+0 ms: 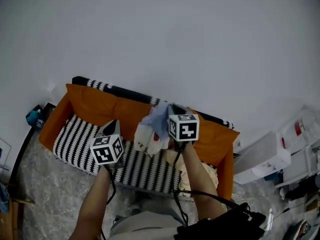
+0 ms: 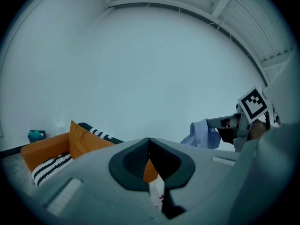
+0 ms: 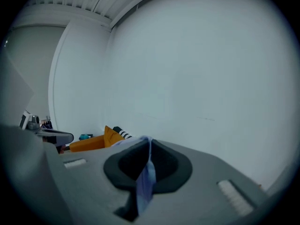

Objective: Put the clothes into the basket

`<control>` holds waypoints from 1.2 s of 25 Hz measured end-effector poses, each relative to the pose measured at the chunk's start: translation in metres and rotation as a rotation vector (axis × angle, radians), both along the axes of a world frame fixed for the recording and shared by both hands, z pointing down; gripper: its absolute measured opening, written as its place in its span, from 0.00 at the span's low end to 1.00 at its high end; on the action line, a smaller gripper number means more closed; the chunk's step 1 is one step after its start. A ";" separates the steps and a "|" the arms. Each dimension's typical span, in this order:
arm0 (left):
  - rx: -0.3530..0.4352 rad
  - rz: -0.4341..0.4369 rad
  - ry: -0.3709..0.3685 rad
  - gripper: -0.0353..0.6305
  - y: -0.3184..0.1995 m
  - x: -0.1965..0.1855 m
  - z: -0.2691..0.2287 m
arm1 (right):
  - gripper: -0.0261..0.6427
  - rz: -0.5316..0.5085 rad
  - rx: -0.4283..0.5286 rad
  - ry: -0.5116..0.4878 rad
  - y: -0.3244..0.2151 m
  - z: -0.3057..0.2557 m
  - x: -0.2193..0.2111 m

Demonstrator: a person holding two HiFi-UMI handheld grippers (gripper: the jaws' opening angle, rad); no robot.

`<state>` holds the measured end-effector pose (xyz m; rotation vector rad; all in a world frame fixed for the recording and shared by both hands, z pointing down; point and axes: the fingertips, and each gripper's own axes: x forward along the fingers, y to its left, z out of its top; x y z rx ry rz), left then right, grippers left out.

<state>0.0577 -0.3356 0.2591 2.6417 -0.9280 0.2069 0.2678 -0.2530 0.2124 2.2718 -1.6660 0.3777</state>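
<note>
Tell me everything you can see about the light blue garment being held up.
The garment is thin, soft-looking cloth, light blue on top, with a white printed part hanging crumpled below. The right gripper is shut on a fold of it, and a strip trails down between the jaws. It hangs in the air above the orange sofa.

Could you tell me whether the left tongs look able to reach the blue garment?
Probably yes: the blue garment hangs from the right tongs, beside the left tongs, with nothing between.

Grey left gripper (image 2: 149, 143), right gripper (image 3: 149, 145); black-white marker cubes (image 1: 106, 149); black cables (image 1: 176, 194); trousers (image 1: 145, 226) possibly pale grey.
</note>
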 end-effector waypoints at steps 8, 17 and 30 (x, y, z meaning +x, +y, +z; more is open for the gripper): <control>-0.003 0.105 0.005 0.04 0.054 0.024 -0.003 | 0.06 0.098 0.054 0.015 0.073 -0.024 0.009; 0.008 0.291 0.006 0.04 0.130 0.087 -0.009 | 0.06 0.276 0.081 0.034 0.179 -0.040 0.051; 0.080 0.563 0.025 0.04 0.229 0.188 -0.028 | 0.06 0.526 0.111 0.078 0.322 -0.060 0.106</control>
